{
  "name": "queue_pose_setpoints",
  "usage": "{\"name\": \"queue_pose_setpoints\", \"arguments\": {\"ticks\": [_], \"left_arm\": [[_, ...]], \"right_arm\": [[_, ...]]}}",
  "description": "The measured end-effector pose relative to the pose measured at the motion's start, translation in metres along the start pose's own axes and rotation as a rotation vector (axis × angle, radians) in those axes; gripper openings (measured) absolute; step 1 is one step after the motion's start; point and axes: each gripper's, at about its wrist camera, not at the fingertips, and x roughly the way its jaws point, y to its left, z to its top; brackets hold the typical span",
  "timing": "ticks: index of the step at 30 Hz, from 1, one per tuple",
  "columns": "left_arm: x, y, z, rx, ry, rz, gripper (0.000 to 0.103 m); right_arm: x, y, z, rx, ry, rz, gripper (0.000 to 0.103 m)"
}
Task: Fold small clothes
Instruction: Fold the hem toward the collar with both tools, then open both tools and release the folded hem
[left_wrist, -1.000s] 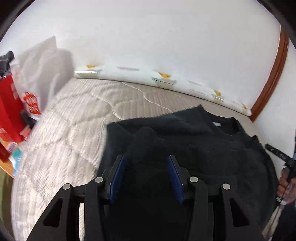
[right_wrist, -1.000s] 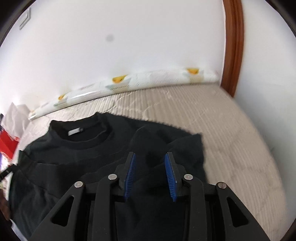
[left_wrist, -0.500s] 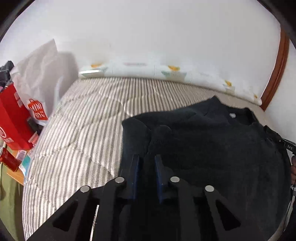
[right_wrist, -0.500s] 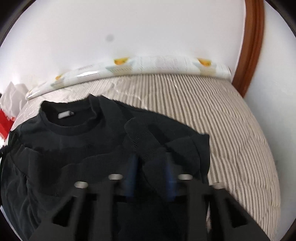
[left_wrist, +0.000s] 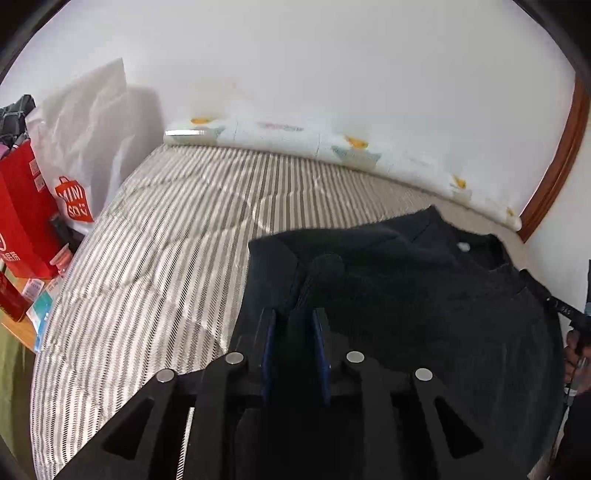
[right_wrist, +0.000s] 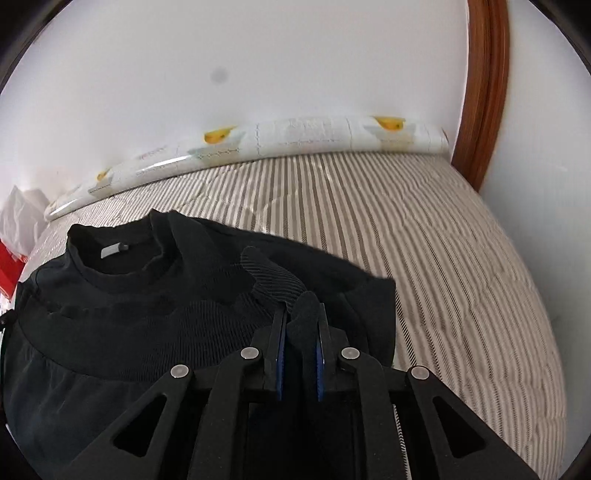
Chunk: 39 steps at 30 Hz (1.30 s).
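A black sweater (left_wrist: 424, 302) lies spread on the striped mattress (left_wrist: 166, 240), its collar with a white tag toward the wall. My left gripper (left_wrist: 294, 315) pinches a ridge of fabric at the sweater's left edge; its jaws are opening slightly with the cloth still between the blue pads. In the right wrist view the sweater (right_wrist: 147, 302) fills the lower left. My right gripper (right_wrist: 301, 310) is shut on a raised fold of ribbed cloth near the right sleeve. A hand (left_wrist: 574, 354) shows at the far right of the left wrist view.
A long printed white roll (right_wrist: 314, 136) lies along the wall at the back of the mattress (right_wrist: 443, 258). A red bag (left_wrist: 22, 214) and a white plastic bag (left_wrist: 85, 140) stand off the left side. A brown wooden door frame (right_wrist: 484, 92) rises at the right.
Both grippers stood open over the sweater a second ago and have since closed on folds of it. The right gripper has shifted a little forward and down.
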Motion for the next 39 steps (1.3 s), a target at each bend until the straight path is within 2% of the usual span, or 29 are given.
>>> {"name": "queue_pose_setpoints", "arguments": {"ticks": [2,3,5,9,11,14,15,17,19,21,23,25,28,31,35,39], "left_arm": [[-0.004,0.000,0.003,0.002,-0.028,-0.018,0.037],[-0.004,-0.001,0.005,0.005,-0.035,-0.038,0.038],[0.001,-0.004,0.010,0.018,-0.035,-0.071,0.039],[0.020,-0.012,0.011,0.053,0.020,-0.077,0.038],[0.029,-0.016,0.008,0.076,0.056,-0.044,0.038],[0.034,-0.016,0.006,0.082,0.067,-0.035,0.038],[0.034,-0.017,0.006,0.084,0.066,-0.030,0.038],[0.031,-0.020,0.005,0.093,0.056,-0.006,0.017],[0.025,-0.019,0.005,0.095,0.029,-0.009,0.010],[0.014,-0.017,0.007,0.090,-0.026,-0.024,0.010],[0.006,-0.014,0.011,0.071,-0.064,-0.046,0.009],[0.011,-0.013,0.014,0.058,-0.057,-0.042,0.010],[0.033,-0.013,0.010,0.043,0.020,-0.010,0.010],[0.032,-0.010,0.011,0.018,0.025,-0.027,0.012],[0.027,-0.013,0.007,0.031,0.040,-0.005,0.014],[0.014,-0.016,0.002,0.038,0.040,0.013,0.014]], "right_arm": [[-0.004,0.001,0.000,-0.001,-0.018,0.002,0.014],[-0.003,0.001,0.000,-0.007,-0.017,-0.004,0.014],[0.000,0.003,-0.001,-0.013,-0.006,-0.017,0.014],[-0.002,0.003,-0.002,-0.010,-0.011,-0.018,0.015],[-0.001,0.001,-0.001,-0.004,-0.008,-0.015,0.015],[-0.001,0.002,-0.002,-0.005,-0.004,-0.016,0.015],[0.000,0.002,-0.001,-0.007,-0.002,-0.018,0.015],[0.002,0.002,-0.001,-0.007,0.004,-0.017,0.015],[0.003,0.001,0.000,-0.003,0.006,-0.008,0.016],[-0.004,-0.002,0.001,-0.004,-0.014,0.026,0.011],[-0.019,-0.005,0.003,-0.002,-0.082,0.056,0.011],[-0.027,-0.008,0.004,0.007,-0.123,0.067,0.011],[-0.008,-0.005,0.003,-0.005,-0.063,0.022,0.011],[0.005,-0.010,0.005,0.022,0.008,0.024,0.016],[-0.012,-0.011,0.001,0.039,-0.004,-0.017,0.033],[-0.037,0.002,-0.011,0.002,-0.032,-0.091,0.033]]}}
